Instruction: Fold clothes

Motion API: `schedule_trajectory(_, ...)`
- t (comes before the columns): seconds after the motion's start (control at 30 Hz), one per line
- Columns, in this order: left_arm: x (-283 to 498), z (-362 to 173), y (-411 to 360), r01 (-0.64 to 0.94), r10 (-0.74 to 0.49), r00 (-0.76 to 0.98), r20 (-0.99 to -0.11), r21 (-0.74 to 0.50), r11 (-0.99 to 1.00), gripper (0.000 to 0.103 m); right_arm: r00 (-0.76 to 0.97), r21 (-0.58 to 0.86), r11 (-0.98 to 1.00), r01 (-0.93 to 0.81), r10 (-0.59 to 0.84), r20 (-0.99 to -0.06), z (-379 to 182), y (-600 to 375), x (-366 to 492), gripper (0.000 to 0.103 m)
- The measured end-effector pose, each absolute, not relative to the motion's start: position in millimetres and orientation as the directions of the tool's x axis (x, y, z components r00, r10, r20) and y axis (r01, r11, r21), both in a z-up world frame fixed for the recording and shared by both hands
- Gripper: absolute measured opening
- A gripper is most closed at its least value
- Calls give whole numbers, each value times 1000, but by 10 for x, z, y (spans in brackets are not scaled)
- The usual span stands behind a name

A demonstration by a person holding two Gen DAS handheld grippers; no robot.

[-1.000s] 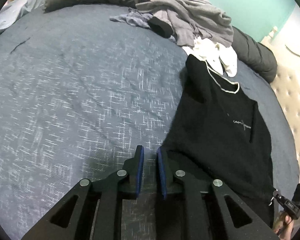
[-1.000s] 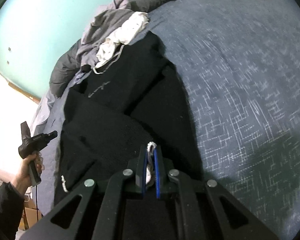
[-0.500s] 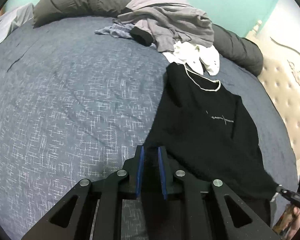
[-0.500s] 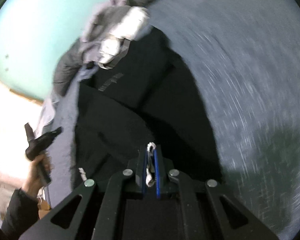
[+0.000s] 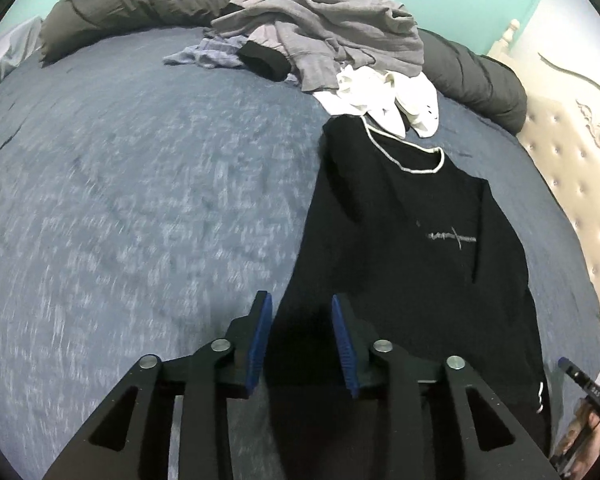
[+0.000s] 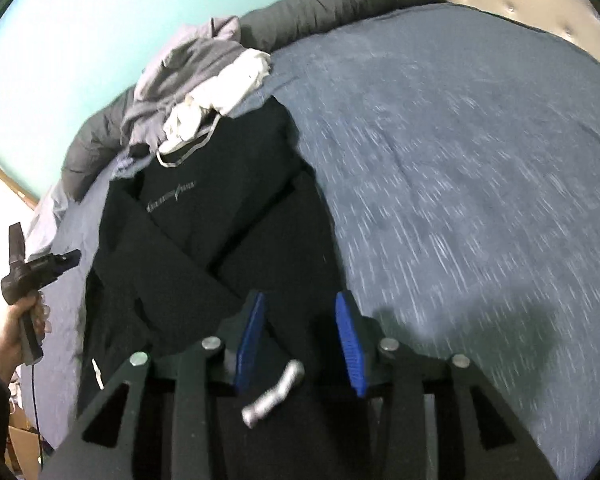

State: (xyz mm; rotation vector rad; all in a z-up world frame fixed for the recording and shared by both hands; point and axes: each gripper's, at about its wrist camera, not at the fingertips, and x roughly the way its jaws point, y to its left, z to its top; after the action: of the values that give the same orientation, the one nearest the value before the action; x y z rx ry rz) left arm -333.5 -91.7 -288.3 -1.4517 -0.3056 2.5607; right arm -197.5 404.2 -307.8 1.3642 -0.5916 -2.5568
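Now both grippers have let go. A second ago the left gripper had its blue pads nearly together at the sweater's hem; its jaws are opening, the pads stand clear, and black cloth shows in the gap below them without being pinched. The right gripper had been clamped on a white-tipped cuff; its jaws are opening too, and the cuff lies loose and blurred low between the fingers, touching neither pad.

The sweater lies flat on the blue bedspread, filling the centre right of the left view, its white-trimmed collar toward the top. In the right view a sleeve is folded diagonally across the body, left of centre.

Above the collar sits a heap of grey and white clothes, the white ones touching the neckline. Dark pillows line the top edge, a tufted headboard the right. A hand gripping the left tool's handle shows at lower left of the right view. Both views are motion-blurred.
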Motion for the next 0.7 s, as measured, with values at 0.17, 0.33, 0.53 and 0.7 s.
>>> schedule_trajectory(0.17, -3744, -2781, -741, -38, 266, -512, -817, -287, -957, 40, -569, 490, -872, -4, -401, -718, -3253, 3932, -2173, 38)
schedule_trajectory(0.33, -4206, -2698, -592, -10, 249, -508, -825, -283, -959, 45, -569, 458, -887, 56, -405, -715, -3269, 3841, -2166, 38)
schedule_trajectory(0.53, -4708, -2738, -443, 3, 214, -488, -846, -247, -969, 46, -593, 418, -902, 105, -394, -702, -3198, 3879, -2151, 38)
schedule_trajectory(0.7, -4978, -2866, -433, 32, 169, -461, -871, -207, -978, 28, -582, 445, -890, 102, -416, -698, -3257, 3914, -2172, 38)
